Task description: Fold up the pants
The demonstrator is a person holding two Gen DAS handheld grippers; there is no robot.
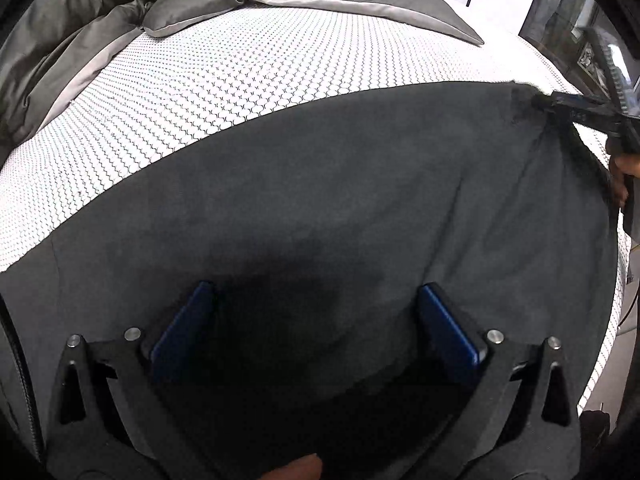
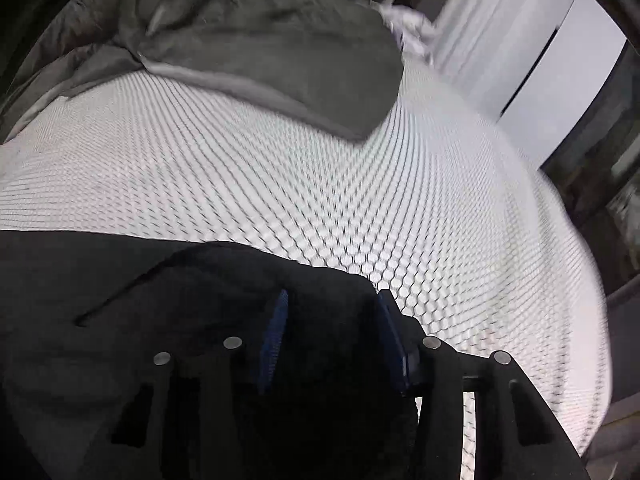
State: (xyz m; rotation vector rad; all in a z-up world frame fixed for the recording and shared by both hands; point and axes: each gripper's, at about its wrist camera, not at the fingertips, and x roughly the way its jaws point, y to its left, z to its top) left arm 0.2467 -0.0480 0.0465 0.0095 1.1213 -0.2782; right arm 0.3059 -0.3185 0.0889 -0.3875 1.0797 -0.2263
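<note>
Nearest you, the left gripper (image 1: 316, 316) hangs over the dark pants (image 1: 320, 200), its blue pads (image 1: 184, 332) spread wide with nothing pinched between them. Beneath the pants lies the mattress (image 1: 200, 92), white with a fine dark honeycomb print, which fills the middle of both views. The pants lie spread flat on its near part, a broad charcoal panel with soft creases running toward your right. At that right corner the right gripper (image 2: 328, 336) has bunched cloth between its blue pads (image 2: 274, 340); the view from the right wrist is motion-blurred, so the grip appears firm, though you cannot be certain. The corner looks lifted slightly off the mattress. Farther back, a rumpled grey duvet (image 1: 120, 12) with a paler edge is heaped across the head of the bed. Beyond it stand a white wall (image 2: 532, 60) and a dark doorway.
</note>
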